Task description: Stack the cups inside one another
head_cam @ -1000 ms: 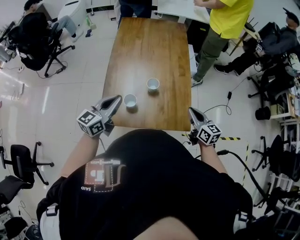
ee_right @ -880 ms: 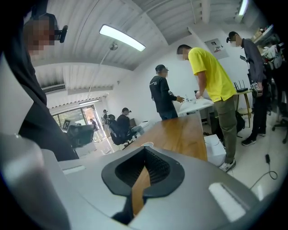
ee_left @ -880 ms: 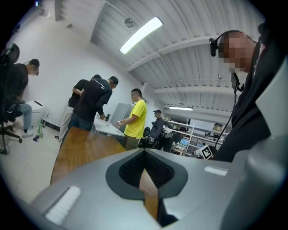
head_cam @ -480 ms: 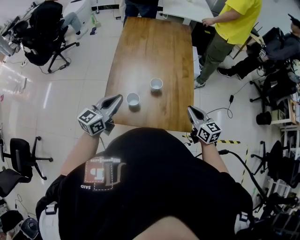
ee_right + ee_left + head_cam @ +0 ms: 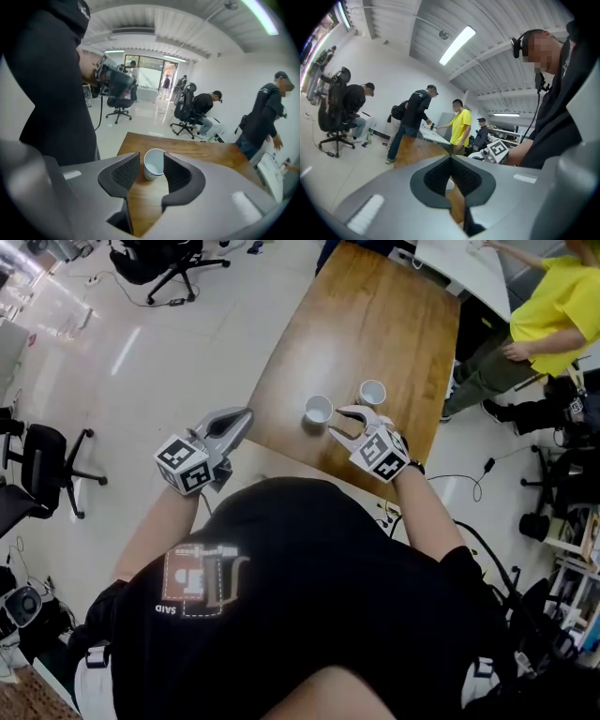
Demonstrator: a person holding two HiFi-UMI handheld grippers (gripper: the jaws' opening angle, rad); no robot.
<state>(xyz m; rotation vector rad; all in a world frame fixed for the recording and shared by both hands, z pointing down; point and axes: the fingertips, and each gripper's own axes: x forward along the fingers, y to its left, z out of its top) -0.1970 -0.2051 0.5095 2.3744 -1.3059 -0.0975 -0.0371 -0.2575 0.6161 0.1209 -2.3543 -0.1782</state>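
The left gripper [image 5: 242, 418], its jaws pressed together on nothing, hangs by the wooden table's [image 5: 375, 324] near corner, at 9 o'clock from the 1st white cup [image 5: 318, 410]. The right gripper [image 5: 336, 420] has just been opening its jaws. They stand apart with that cup just ahead of the gap, untouched. The 2nd cup [image 5: 372, 392] stands at 2 o'clock from the 1st.

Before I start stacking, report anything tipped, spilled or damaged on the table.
Nothing stands out. The two white cups, the left cup and the right cup, stand upright and apart on the wooden table. No spill or damage shows around them.
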